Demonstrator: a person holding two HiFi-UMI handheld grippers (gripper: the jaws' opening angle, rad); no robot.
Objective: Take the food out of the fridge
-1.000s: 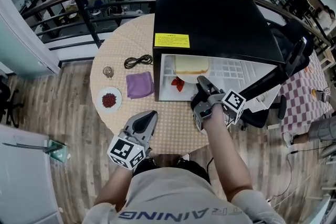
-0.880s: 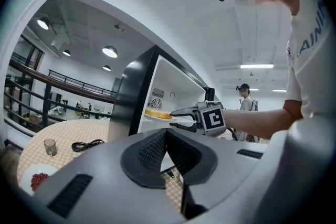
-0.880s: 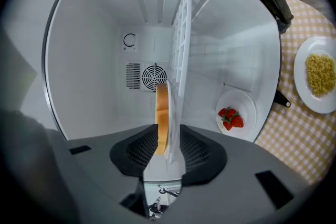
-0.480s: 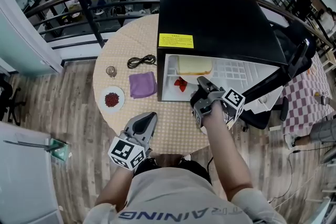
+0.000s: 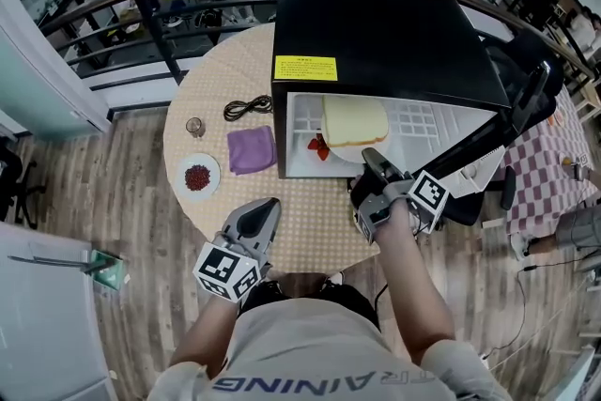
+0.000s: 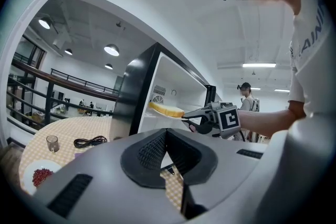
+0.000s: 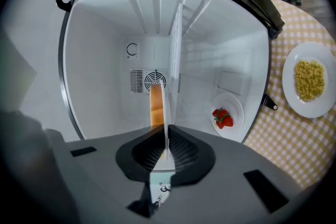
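Right gripper (image 5: 372, 157) has just clamped onto the plate (image 7: 171, 76) rim, with the bread (image 5: 355, 119) riding at the fridge (image 5: 376, 23) mouth (left gripper (image 6: 166, 132) idle, jaws together). It's a thin edge grip, so any tilt could slide the bread off.

**Open fridge (image 5: 376, 23), right gripper (image 5: 368, 153) on the plate (image 5: 343, 148)**

Head view, looking steeply down: the black fridge with a yellow label (image 5: 305, 68) on top sits on the round checked worktop (image 5: 310, 211), door (image 5: 526, 108) swung open to the right. Inside the white box there's a slice of bread (image 5: 355, 119) on the plate near the front, strawberries (image 5: 317, 146) just left of it. The right gripper has its tip at the plate's near rim, and its jaws have just been closing with that rim between them. The left gripper (image 5: 268, 207) hovers over the worktop's near edge, well apart from everything. Left of the fridge: a purple cloth (image 5: 250, 150), a coiled black cable (image 5: 246, 109) behind it, a small glass (image 5: 194, 127) and a white dish (image 5: 197, 177) of red bits.
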